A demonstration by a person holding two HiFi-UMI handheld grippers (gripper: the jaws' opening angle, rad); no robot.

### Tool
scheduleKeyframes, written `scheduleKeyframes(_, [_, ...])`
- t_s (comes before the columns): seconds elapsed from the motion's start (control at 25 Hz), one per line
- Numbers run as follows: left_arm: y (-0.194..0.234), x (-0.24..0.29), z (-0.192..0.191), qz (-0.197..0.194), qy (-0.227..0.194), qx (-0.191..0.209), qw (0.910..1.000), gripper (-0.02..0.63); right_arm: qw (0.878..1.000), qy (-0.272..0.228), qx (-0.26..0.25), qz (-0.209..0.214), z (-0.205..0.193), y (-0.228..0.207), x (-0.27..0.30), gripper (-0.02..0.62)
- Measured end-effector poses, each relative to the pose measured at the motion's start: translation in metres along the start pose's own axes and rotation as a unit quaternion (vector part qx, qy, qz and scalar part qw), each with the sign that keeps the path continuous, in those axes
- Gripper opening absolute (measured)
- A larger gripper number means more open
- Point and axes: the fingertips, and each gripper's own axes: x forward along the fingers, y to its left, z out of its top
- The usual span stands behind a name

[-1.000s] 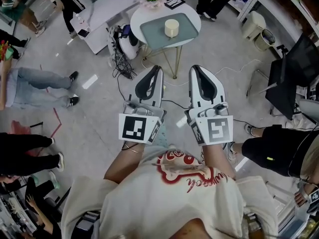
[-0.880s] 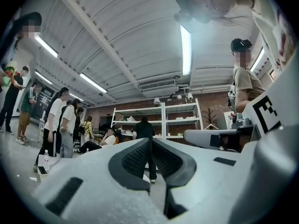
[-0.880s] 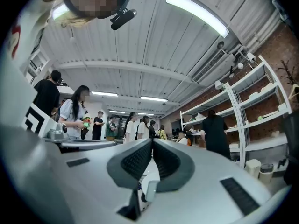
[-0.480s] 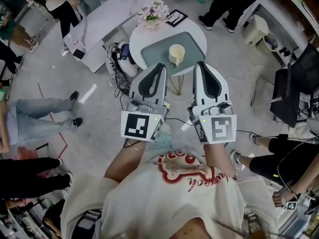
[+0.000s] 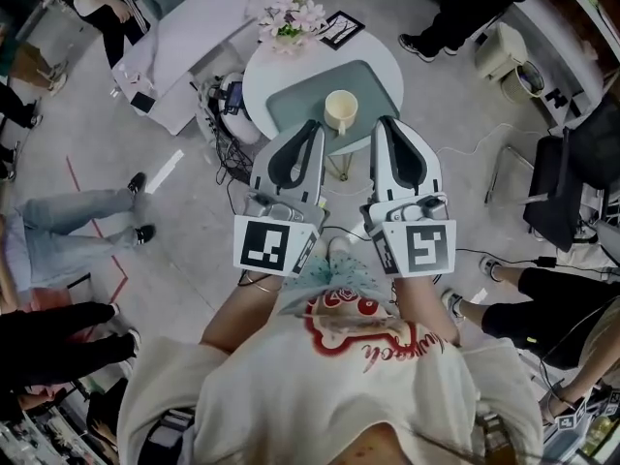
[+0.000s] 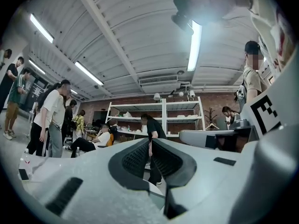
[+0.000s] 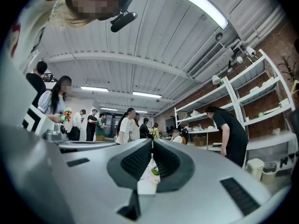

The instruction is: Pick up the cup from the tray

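Holds the left gripper (image 5: 308,132) and the right gripper (image 5: 386,129) side by side out front, tips aimed at a round white desk (image 5: 254,83). Shows both pairs of jaws closed tip to tip in the 2 gripper views, with nothing clamped between them.

Places the cream cup (image 5: 341,110) upright on a grey-green tray (image 5: 295,100) on that desk, untouched, between the 2 gripper tips and just beyond them as seen from the head camera. Cannot tell how high the grippers ride above the desk's near edge.

Sets a bunch of pale flowers (image 5: 294,19) and a black card (image 5: 339,29) at the desk's far rim, beyond the tray. Reveals a tangle of cables (image 5: 219,129) on the grey floor beside the round desk, and a long white desk (image 5: 194,37) further left.

Rings the scene with several people (image 5: 58,221), some standing, 1 stretched out on the floor. Catches open metal shelves (image 7: 261,101) against a brick wall and a strip light (image 6: 194,36) overhead in the gripper views.
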Motion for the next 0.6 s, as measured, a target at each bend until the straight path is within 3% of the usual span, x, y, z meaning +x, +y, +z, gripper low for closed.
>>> scheduleKeyframes(0.4, [0.01, 0.017, -0.04, 0.018, 0.015, -0.006, 0.9997, 0.031, 0.998, 0.048, 0.027, -0.017, -0.074, -0.025, 0.011, 0.028])
scheduleKeyframes(0.6, [0.012, 0.018, -0.049, 0.017, 0.013, 0.004, 0.9998, 0.031, 0.997, 0.068, 0.018, -0.024, -0.112, -0.025, 0.02, 0.028])
